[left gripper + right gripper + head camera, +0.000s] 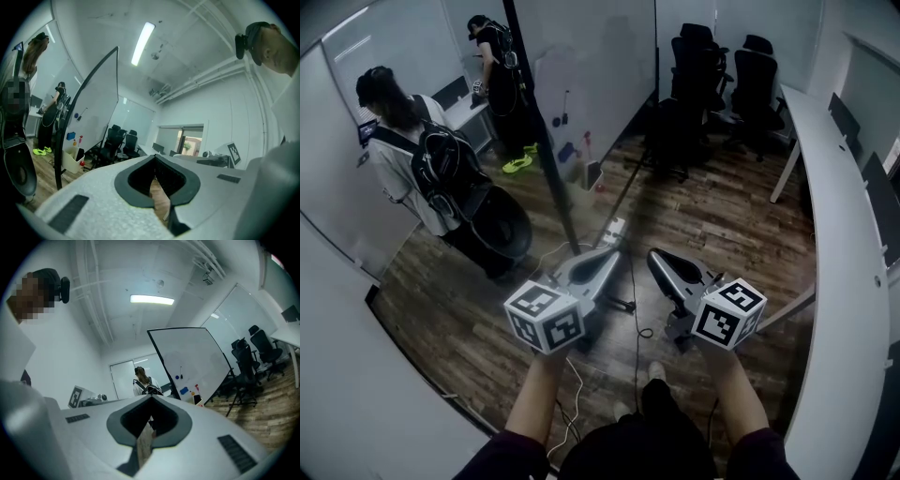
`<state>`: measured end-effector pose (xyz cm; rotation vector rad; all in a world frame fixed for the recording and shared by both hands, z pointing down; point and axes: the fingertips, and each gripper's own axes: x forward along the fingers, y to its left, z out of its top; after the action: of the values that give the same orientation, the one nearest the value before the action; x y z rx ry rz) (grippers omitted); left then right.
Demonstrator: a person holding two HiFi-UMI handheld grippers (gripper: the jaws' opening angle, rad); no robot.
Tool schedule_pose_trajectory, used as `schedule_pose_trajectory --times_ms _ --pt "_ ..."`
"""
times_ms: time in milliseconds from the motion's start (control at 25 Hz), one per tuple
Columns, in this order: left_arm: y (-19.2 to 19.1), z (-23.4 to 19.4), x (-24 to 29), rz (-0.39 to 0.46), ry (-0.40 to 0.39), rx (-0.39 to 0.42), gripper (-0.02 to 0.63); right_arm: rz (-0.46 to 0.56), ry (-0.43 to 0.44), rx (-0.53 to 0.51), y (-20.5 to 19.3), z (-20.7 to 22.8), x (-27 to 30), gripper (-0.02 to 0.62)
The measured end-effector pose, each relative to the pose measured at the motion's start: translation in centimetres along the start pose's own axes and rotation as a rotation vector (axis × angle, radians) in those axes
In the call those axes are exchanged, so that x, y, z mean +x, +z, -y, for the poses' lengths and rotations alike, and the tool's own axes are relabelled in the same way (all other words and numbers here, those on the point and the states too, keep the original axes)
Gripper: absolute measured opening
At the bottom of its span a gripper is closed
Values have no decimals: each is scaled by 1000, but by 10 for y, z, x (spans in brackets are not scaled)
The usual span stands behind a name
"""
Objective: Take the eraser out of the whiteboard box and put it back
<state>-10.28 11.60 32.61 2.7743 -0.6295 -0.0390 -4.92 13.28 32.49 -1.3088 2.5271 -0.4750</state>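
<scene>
No words, numbers or brand names can be read; the only signs are black-and-white square markers on the left cube [546,317] and right cube [729,313], lower centre.

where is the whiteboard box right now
In the head view the whiteboard box sits top centre, at the lower edge of the whiteboard, just right of a standing person's yellow shoes.

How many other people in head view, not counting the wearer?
2. One person with a backpack at left; another person farther back, upper left. The whiteboard could hide more.
</scene>
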Motion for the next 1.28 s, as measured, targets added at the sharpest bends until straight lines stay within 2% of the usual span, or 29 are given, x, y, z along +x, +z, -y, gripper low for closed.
schedule_pose_trajectory --times_ms 680,1280 --pt "4 -76 95 -12 94 -38 5 -55 67 49 21 111 61 3" --pt "9 -108 159 -11 218 -40 5 -101 165 97 39 185 81 3"
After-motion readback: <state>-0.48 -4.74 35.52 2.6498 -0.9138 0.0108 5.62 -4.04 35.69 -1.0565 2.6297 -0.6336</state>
